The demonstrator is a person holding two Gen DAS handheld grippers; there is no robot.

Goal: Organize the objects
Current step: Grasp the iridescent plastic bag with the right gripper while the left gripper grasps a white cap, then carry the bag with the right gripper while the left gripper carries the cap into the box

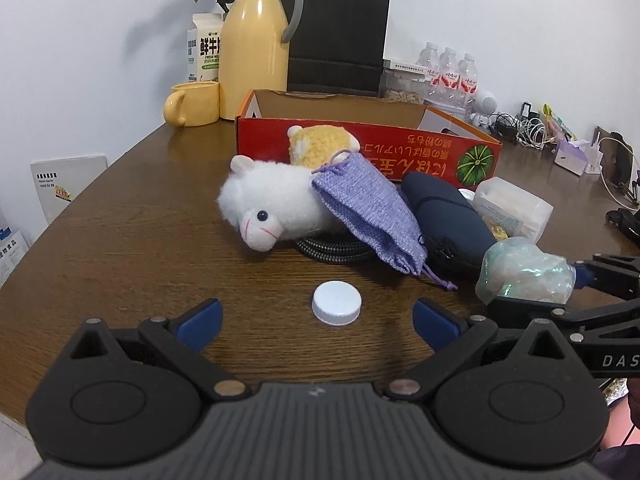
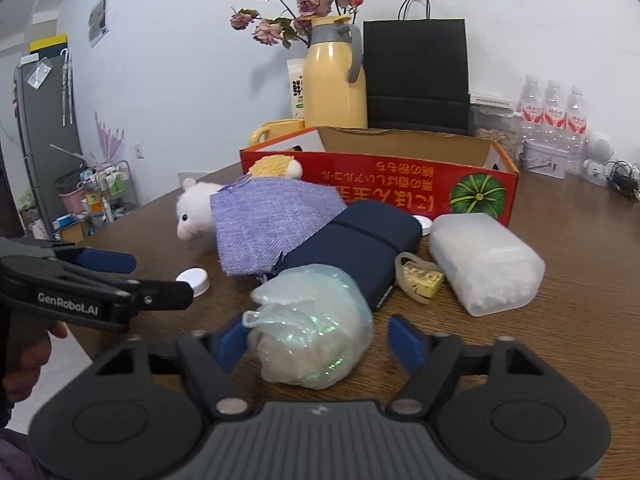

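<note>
A small white bottle cap (image 1: 337, 304) lies on the brown table (image 1: 140, 240). My left gripper (image 1: 318, 322) stands open, a blue pad on each side just short of the cap, touching nothing. A crumpled shimmering plastic bag (image 2: 312, 328) sits between the fingers of my right gripper (image 2: 318, 338). Its left pad touches the bag, while a sliver of table shows before the right pad. Behind lie a white alpaca plush (image 1: 264, 208), a purple drawstring pouch (image 1: 368, 212), a yellow plush (image 1: 320, 144), a navy case (image 2: 356, 240) and a clear plastic box (image 2: 488, 264).
An open red cardboard box (image 1: 360, 140) stands behind the pile. A yellow thermos (image 1: 254, 48), mug (image 1: 194, 104), milk carton (image 1: 204, 48), black paper bag (image 1: 340, 32) and water bottles (image 1: 448, 68) line the wall. A coiled black cable (image 1: 332, 248) lies under the plush.
</note>
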